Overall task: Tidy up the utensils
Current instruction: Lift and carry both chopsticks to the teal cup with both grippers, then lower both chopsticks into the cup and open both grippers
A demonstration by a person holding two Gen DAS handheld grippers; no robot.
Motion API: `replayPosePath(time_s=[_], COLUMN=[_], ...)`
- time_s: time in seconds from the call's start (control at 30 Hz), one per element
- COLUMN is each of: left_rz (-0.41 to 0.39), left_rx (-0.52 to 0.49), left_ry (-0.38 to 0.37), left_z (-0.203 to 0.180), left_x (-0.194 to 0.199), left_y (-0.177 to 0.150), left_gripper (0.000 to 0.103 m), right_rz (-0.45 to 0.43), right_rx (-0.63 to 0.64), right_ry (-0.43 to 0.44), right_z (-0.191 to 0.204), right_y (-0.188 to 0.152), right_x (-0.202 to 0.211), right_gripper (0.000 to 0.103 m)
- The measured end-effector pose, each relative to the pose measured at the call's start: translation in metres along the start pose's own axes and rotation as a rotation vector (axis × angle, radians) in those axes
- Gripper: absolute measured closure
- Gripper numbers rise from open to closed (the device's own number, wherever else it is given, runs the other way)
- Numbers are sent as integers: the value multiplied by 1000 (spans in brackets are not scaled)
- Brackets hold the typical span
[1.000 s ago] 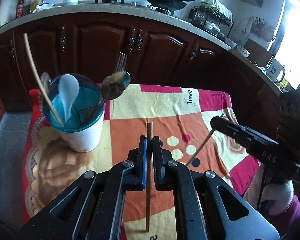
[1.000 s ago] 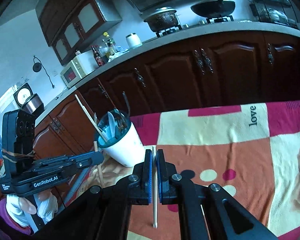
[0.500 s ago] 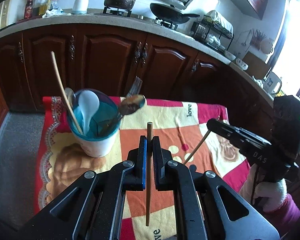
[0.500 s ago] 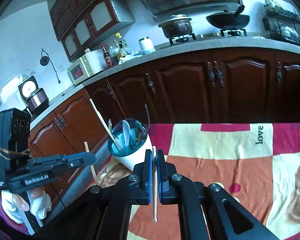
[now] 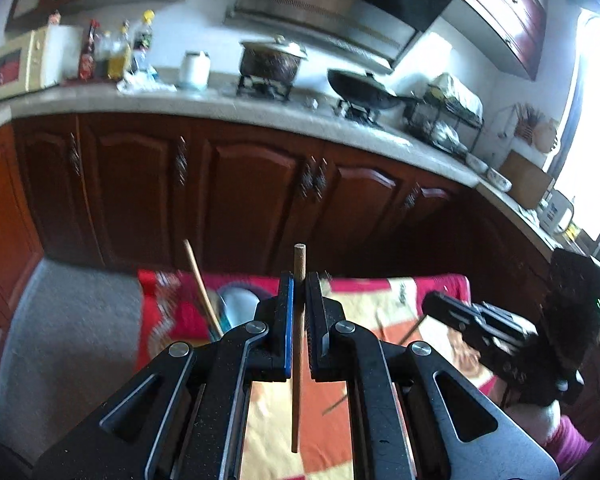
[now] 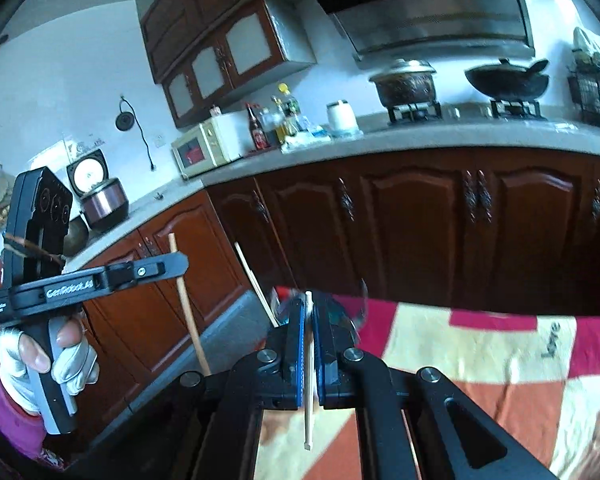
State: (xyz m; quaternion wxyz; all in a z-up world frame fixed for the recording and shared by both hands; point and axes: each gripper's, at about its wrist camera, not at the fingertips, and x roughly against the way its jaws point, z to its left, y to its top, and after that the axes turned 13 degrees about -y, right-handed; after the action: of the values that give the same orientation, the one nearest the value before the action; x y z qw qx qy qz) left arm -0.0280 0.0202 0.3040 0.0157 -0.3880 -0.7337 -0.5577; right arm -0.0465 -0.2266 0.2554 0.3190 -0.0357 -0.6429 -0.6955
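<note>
My left gripper is shut on a brown wooden chopstick held upright, high above the table. The utensil cup with a white spoon and a long wooden stick sits just behind the left finger, mostly hidden. My right gripper is shut on a pale chopstick, also upright. The cup is mostly hidden behind its fingers, with a stick leaning out. Each gripper shows in the other's view: the right one at right, the left one at left with its chopstick.
The table wears a red, orange and cream patterned cloth. Dark wooden cabinets stand close behind it under a counter with a pot, a wok, bottles and a microwave. Grey floor lies left of the table.
Both grippers have risen and tilted up with their chopsticks. The cup has dropped from plain view to behind the fingers, and more of the counter and wall shows.
</note>
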Motion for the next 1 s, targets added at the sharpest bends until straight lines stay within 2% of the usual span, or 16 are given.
replayPosePath(time_s=[0.2, 0.43, 0.6, 0.77, 1.0], left_rz=[-80, -129, -118, -81, -31], left_rx=[-24, -33, -10, -25, 4], left_ry=[82, 153, 164, 196, 192], left_z=[18, 45, 60, 68, 77], left_x=[-7, -35, -60, -84, -103], left_y=[35, 52, 46, 28, 5], left_gripper=[99, 99, 99, 99, 99], right_rz=[-58, -57, -55, -21, 41], right_rx=[4, 0, 12, -3, 6], right_ry=[-4, -29, -60, -61, -64], right_z=[23, 32, 32, 31, 29], right_y=[25, 36, 35, 21, -3], right_x=[-23, -63, -84, -105, -125], right_gripper=[99, 99, 99, 99, 99])
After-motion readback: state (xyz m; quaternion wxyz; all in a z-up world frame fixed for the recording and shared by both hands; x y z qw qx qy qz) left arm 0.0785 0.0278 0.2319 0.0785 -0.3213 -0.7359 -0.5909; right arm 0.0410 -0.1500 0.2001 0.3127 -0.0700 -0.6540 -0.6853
